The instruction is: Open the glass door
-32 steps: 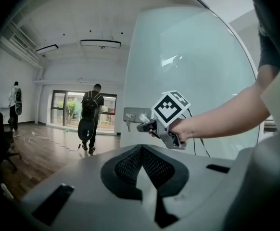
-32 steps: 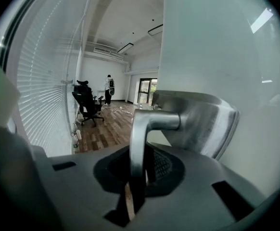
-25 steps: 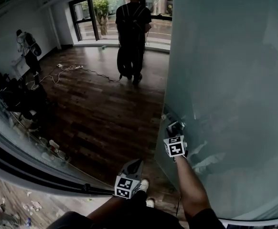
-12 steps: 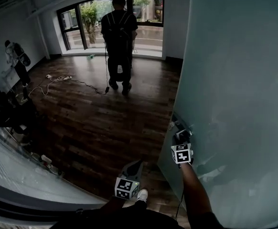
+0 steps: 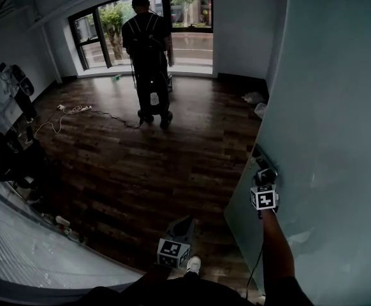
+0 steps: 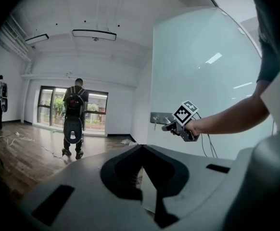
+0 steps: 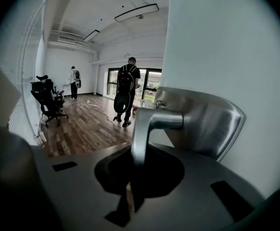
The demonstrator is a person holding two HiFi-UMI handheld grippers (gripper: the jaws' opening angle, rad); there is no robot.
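Observation:
The frosted glass door (image 5: 338, 107) fills the right side of the head view and stands swung open. Its steel lever handle (image 7: 152, 124) juts from a brushed plate (image 7: 202, 124). My right gripper (image 5: 264, 171) is shut on the lever's free end, which runs down between the jaws. In the left gripper view the same right gripper (image 6: 169, 126) reaches to the plate (image 6: 157, 118) at arm's length. My left gripper (image 5: 187, 220) hangs low at the middle, apart from the door, jaws together and holding nothing.
A person with a backpack (image 5: 147, 50) stands on the dark wood floor before the windows; another person (image 5: 13, 81) is at the far left wall. A cable (image 5: 77, 110) lies on the floor. Office chairs (image 7: 48, 102) stand left, and a glass partition (image 5: 32, 254) curves along the lower left.
The door edge and the right gripper on its handle have swung to the right, showing more of the room. The left gripper has stayed low at the middle.

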